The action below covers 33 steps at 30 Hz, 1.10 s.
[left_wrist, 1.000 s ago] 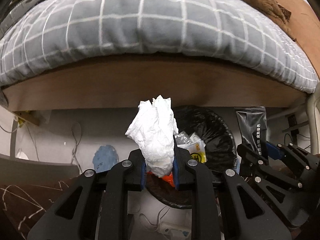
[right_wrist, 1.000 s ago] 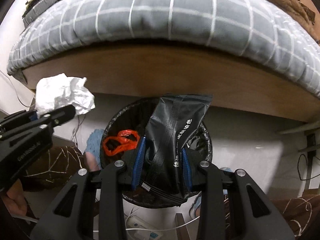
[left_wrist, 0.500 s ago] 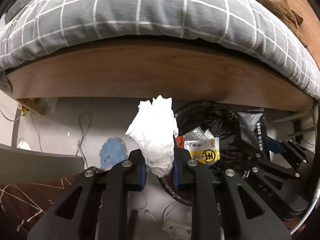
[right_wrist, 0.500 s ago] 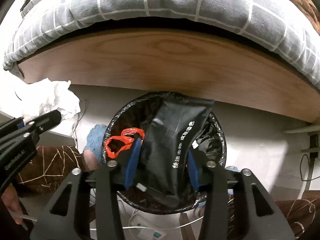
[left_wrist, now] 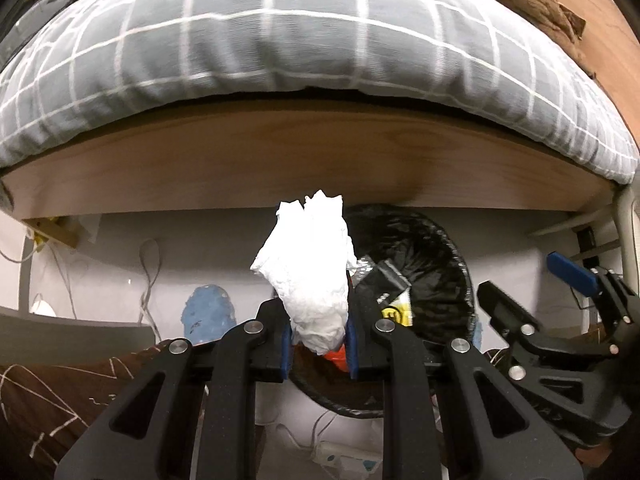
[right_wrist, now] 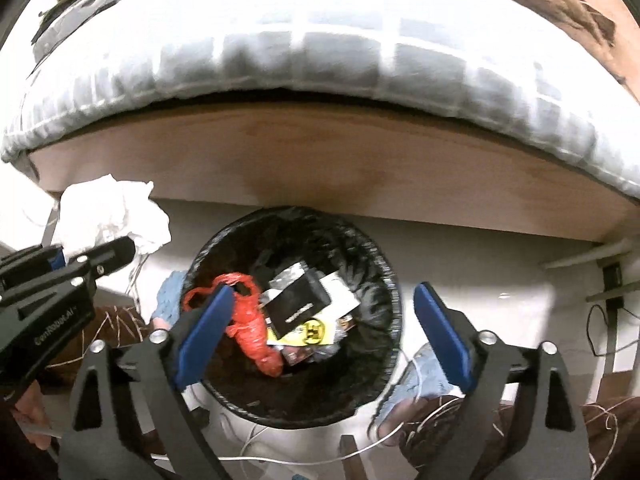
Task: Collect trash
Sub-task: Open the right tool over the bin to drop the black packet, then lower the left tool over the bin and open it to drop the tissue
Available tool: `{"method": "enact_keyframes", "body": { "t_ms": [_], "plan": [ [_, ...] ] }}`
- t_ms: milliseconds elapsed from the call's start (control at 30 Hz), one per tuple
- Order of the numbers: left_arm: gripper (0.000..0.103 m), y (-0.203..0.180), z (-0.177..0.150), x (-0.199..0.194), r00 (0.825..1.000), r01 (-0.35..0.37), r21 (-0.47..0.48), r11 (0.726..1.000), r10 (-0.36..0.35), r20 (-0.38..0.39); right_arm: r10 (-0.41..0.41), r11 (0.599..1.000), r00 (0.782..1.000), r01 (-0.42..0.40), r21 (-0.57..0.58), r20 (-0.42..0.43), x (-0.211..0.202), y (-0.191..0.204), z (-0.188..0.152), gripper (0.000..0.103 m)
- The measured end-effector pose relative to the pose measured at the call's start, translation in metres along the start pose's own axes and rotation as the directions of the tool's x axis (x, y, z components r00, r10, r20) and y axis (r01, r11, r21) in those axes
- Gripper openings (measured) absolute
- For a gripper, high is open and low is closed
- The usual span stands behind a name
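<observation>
My left gripper [left_wrist: 316,340] is shut on a crumpled white tissue [left_wrist: 310,272] and holds it just left of a round bin lined with a black bag [left_wrist: 436,256]. It also shows in the right wrist view [right_wrist: 86,256] with the tissue [right_wrist: 116,216]. My right gripper [right_wrist: 320,324] is wide open and empty, right above the bin [right_wrist: 380,264]. A black packet [right_wrist: 300,306] lies inside the bin on a red bag [right_wrist: 252,332] and a yellow-marked wrapper [right_wrist: 314,332]. The right gripper shows at the right of the left wrist view [left_wrist: 532,292].
A wooden bed frame [left_wrist: 304,164] with a grey checked duvet [left_wrist: 280,36] overhangs just behind the bin. Blue slippers [left_wrist: 208,308] [right_wrist: 420,380], white cables [left_wrist: 148,264] and a power strip [left_wrist: 344,456] lie on the floor. A brown patterned cloth [left_wrist: 44,404] is at the lower left.
My right gripper opened and the black packet dropped into the bin. My left gripper, still shut on the tissue, stayed beside the bin.
</observation>
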<state>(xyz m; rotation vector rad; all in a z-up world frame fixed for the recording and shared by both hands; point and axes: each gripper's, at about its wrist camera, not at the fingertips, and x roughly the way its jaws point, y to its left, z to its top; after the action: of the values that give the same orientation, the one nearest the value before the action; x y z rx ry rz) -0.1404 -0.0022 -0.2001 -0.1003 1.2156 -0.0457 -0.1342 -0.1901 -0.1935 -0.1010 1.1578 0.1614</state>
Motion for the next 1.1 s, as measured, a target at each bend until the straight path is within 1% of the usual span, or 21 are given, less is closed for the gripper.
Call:
{"method": "enact_keyframes", "body": {
  "t_ms": [67, 233, 367, 633, 733, 800, 867, 933, 967, 1033, 1100],
  "plan": [
    [0.019, -0.012, 0.001, 0.001, 1.0, 0.008, 0.019, 1.0, -0.008, 0.0, -0.018, 1.0, 1.0, 0.017, 0.022, 0.018, -0.006, -0.014, -0.001, 0.094],
    [0.019, -0.037, 0.001, 0.007, 1.0, 0.02, 0.045, 0.999, -0.019, -0.008, -0.068, 0.996, 0.996, 0.065, 0.06, 0.053, -0.02, -0.046, -0.005, 0.095],
    [0.019, -0.055, -0.001, 0.012, 0.999, 0.029, 0.065, 0.997, -0.028, -0.023, -0.095, 0.992, 0.994, 0.09, 0.085, 0.062, -0.026, -0.067, -0.01, 0.095],
    [0.019, -0.077, -0.004, 0.023, 0.998, 0.048, 0.097, 0.994, -0.044, -0.045, -0.123, 0.986, 0.99, 0.115, 0.125, 0.061, -0.031, -0.09, -0.02, 0.095],
    [0.02, -0.077, -0.007, 0.027, 0.998, 0.056, 0.095, 0.994, -0.051, -0.049, -0.123, 0.985, 0.99, 0.114, 0.126, 0.062, -0.033, -0.091, -0.02, 0.095],
    [0.022, -0.074, -0.009, 0.029, 0.998, 0.054, 0.089, 0.995, -0.05, -0.045, -0.123, 0.986, 0.99, 0.114, 0.122, 0.066, -0.032, -0.088, -0.019, 0.095],
    [0.029, -0.072, -0.011, 0.032, 0.998, 0.044, 0.086, 0.995, -0.04, -0.046, -0.121, 0.987, 0.99, 0.112, 0.118, 0.072, -0.032, -0.085, -0.018, 0.095],
    [0.043, -0.07, -0.011, 0.032, 0.999, 0.039, 0.083, 0.996, -0.036, -0.032, -0.124, 0.987, 0.99, 0.115, 0.112, 0.073, -0.031, -0.082, -0.018, 0.095],
    [0.047, -0.069, -0.011, 0.031, 0.999, 0.037, 0.084, 0.996, -0.035, -0.026, -0.122, 0.987, 0.99, 0.113, 0.112, 0.073, -0.032, -0.081, -0.017, 0.095],
    [0.057, -0.069, -0.011, 0.028, 0.999, 0.036, 0.086, 0.996, -0.035, -0.008, -0.121, 0.988, 0.989, 0.112, 0.106, 0.084, -0.034, -0.08, -0.017, 0.095],
    [0.064, -0.069, -0.011, 0.026, 1.0, 0.028, 0.09, 0.996, -0.029, 0.003, -0.121, 0.988, 0.989, 0.112, 0.102, 0.087, -0.035, -0.079, -0.015, 0.095]
  ]
}}
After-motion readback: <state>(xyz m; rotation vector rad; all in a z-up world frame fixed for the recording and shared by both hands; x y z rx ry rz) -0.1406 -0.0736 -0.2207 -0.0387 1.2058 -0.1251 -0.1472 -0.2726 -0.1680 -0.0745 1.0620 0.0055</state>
